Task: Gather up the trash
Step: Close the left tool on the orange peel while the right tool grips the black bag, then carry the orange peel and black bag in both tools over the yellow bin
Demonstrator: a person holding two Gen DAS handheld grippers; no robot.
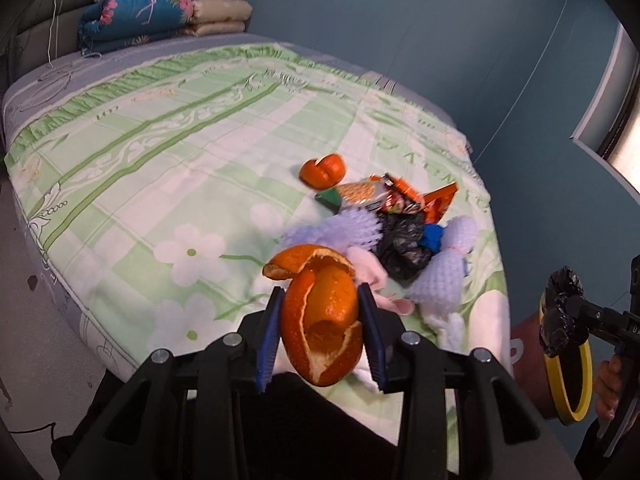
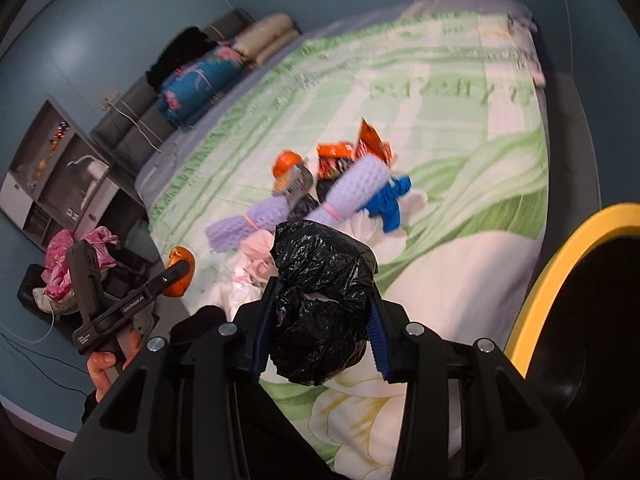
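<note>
My left gripper (image 1: pixel 320 292) is shut on a curled orange peel (image 1: pixel 324 332), held above the near edge of the bed. My right gripper (image 2: pixel 323 290) is shut on a crumpled black plastic bag (image 2: pixel 320 312), also lifted off the bed. A trash pile lies on the green floral bedspread (image 1: pixel 160 140): another orange peel (image 1: pixel 323 170), orange snack wrappers (image 1: pixel 384 196) and a second black bag (image 1: pixel 402 244). A black bin with a yellow rim (image 2: pixel 560 264) stands just right of my right gripper, and its yellow rim (image 1: pixel 576 400) also shows in the left wrist view.
Purple knitted cloths (image 2: pixel 356 188), a blue cloth (image 2: pixel 390 200) and pink and white cloths (image 2: pixel 256 256) are mixed into the pile. Folded quilts (image 1: pixel 160 16) sit at the head of the bed. A shelf unit (image 2: pixel 60 168) and a pink clothes heap (image 2: pixel 68 268) stand by the blue wall.
</note>
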